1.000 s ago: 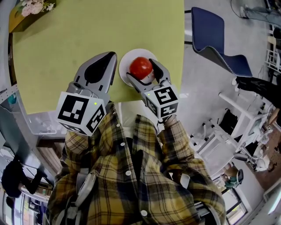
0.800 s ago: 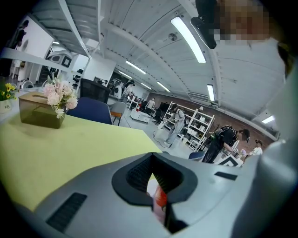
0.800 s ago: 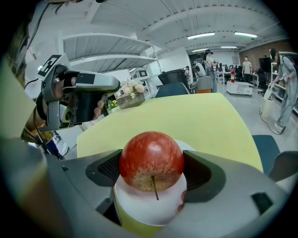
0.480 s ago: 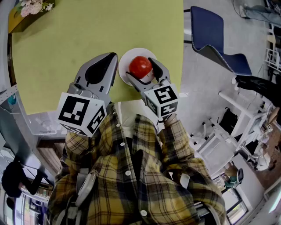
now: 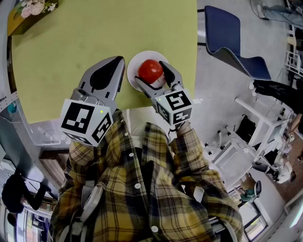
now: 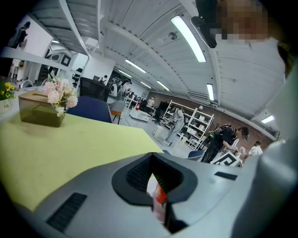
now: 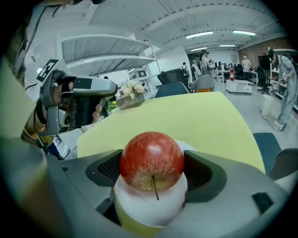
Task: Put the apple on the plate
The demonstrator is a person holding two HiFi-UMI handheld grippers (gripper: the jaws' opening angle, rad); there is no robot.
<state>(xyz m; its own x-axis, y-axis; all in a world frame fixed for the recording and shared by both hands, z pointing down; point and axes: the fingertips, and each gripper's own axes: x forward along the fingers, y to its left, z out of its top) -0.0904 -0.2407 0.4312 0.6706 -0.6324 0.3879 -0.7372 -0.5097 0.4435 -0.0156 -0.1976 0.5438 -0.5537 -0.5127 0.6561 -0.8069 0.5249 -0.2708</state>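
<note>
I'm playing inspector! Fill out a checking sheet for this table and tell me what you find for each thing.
Surface: yellow-green table, plain top.
Job's things: red apple between the jaws of the right gripper, over the white plate; cannot tell whether it rests on the plate.
Clutter: box with flowers at the table's far corner.
Grippers: right gripper shut on the apple; left gripper shut, holding nothing, beside the plate.
Cables: nothing seen.
Surroundings: blue chair next to the table; shelves and people farther off.
</note>
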